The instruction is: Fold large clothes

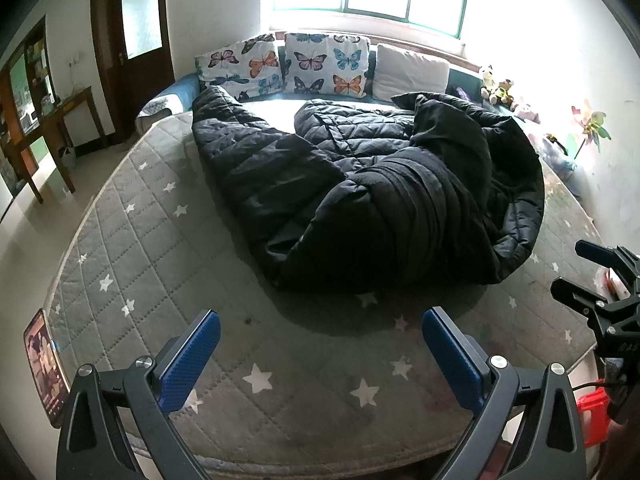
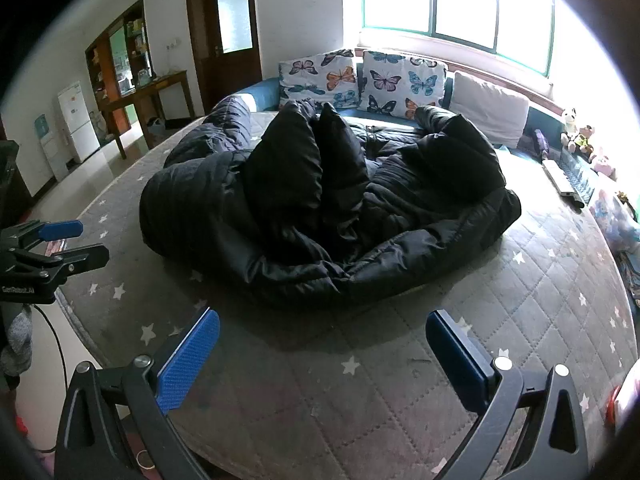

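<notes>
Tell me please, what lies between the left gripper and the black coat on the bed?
Only bare grey star-printed mattress lies between the open left gripper and the crumpled black coat; the left wrist view shows it.

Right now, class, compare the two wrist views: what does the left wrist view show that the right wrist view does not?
Only the left wrist view shows a phone lying at the mattress edge and a pinwheel by the wall. Only the right wrist view shows a white fridge and a keyboard. Both show the crumpled black coat on the star-print mattress, the butterfly pillows, and both grippers, left gripper and right gripper, with jaws open and holding nothing.
</notes>
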### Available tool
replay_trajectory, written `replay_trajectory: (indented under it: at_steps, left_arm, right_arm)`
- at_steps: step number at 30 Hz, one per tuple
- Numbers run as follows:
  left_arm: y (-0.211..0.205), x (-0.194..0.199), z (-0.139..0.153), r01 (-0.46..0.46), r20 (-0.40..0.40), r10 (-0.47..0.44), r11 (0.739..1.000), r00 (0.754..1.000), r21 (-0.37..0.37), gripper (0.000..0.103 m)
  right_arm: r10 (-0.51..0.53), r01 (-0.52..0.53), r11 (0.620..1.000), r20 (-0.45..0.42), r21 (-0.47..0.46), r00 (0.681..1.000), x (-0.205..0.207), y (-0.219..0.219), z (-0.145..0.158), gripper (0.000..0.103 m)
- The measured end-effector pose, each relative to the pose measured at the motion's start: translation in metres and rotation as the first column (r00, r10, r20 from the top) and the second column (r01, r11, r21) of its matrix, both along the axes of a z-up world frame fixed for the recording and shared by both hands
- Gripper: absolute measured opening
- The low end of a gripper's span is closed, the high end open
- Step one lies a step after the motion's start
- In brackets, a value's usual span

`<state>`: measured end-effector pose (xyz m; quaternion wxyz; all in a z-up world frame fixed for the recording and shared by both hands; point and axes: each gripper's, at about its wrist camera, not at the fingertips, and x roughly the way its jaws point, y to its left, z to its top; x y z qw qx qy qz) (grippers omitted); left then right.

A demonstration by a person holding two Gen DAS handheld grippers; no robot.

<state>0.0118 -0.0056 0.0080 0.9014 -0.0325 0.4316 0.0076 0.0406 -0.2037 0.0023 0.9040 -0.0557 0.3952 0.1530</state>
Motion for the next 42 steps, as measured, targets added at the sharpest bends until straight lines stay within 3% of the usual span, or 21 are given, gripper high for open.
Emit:
replay_trajectory:
  at_steps: [15,24,30,35,39,41,42]
  left_arm:
    - [0.0,0.015,0.025,0.031,0.052,-0.034,0.998,0.998,0.051,0.103]
    - [-0.006,0.05,0.049,0.127,0.077,-0.13,0.991,0.988,0.041,0.103]
    - [-0.017,0.088,0.044,0.215,0.04,-0.215,0.977,0.976,0.0,0.103]
    - [-0.018,0.123,0.034,0.267,0.007,-0.267,0.963,0.964,-0.042,0.102]
    - [-0.011,0.146,0.021,0.281,-0.024,-0.287,0.95,0.958,-0.135,0.09]
    - [-0.008,0.153,0.013,0.302,-0.038,-0.315,0.933,0.948,-0.199,0.087]
    - [-0.006,0.154,0.009,0.305,-0.047,-0.323,0.926,0.945,-0.222,0.087]
  right_arm:
    - [0.014,-0.014,0.999,0.015,-0.032,1.0,0.021,-0.005,0.009,0.103]
    - [0.035,-0.034,0.999,0.033,-0.004,0.999,0.075,-0.012,0.03,0.099]
    - [0.055,-0.054,0.998,-0.023,0.037,0.998,0.122,-0.01,0.027,0.083]
    - [0.101,-0.094,0.993,-0.12,0.067,0.988,0.157,0.003,0.008,0.057]
    - [0.1,-0.094,0.995,-0.188,0.038,0.977,0.174,0.009,-0.013,0.039]
    - [0.105,-0.095,0.994,-0.215,0.057,0.971,0.176,0.007,-0.016,0.02]
    - [0.103,-0.091,0.994,-0.213,0.066,0.972,0.175,0.004,-0.014,0.019]
